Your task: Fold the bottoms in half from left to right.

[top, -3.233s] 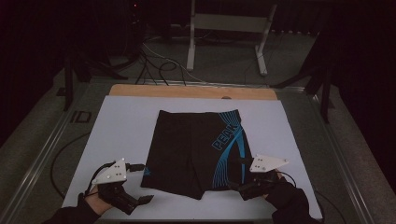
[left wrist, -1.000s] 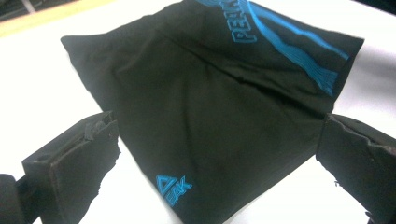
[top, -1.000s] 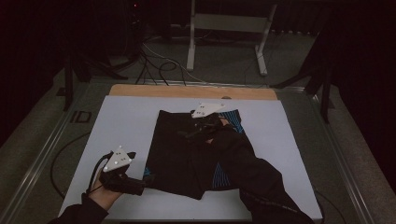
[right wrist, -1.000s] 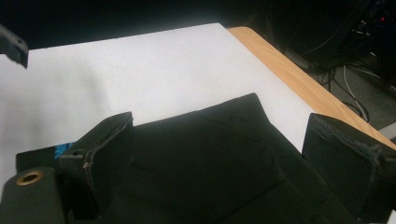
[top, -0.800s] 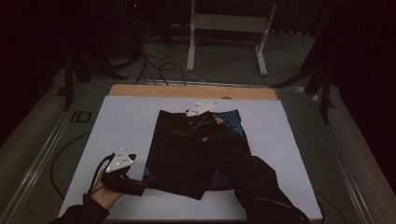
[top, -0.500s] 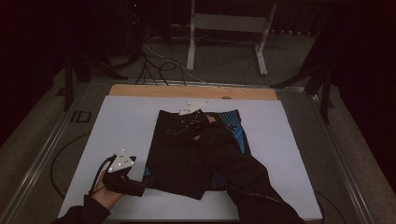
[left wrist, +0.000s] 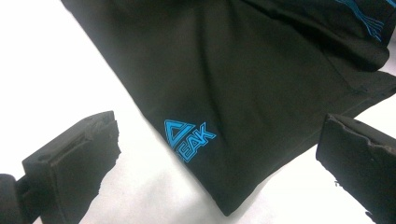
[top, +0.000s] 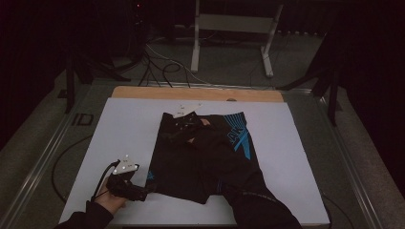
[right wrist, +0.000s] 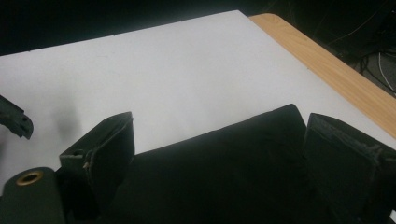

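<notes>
A pair of black shorts (top: 179, 162) with blue graphics lies flat on the white table top (top: 129, 129). My left gripper (top: 145, 191) sits at the shorts' near left corner, open. Its jaws stand wide on either side of that corner, with the blue logo (left wrist: 189, 140) between them; the left gripper (left wrist: 219, 140) holds nothing. My right arm reaches across the shorts to their far left corner. There the right gripper (top: 173, 123) is open, and black fabric (right wrist: 224, 177) lies between the spread jaws of the right gripper (right wrist: 224, 140).
A wooden strip (top: 196, 93) runs along the table's far edge. Beyond it stand a metal frame (top: 234, 28) and loose cables (top: 157, 62) on the floor. White table surface (right wrist: 163, 70) spreads left of the shorts.
My right gripper left the shorts' near right corner, crossed to their far edge and slid left along it. The left gripper stayed at the near left corner.
</notes>
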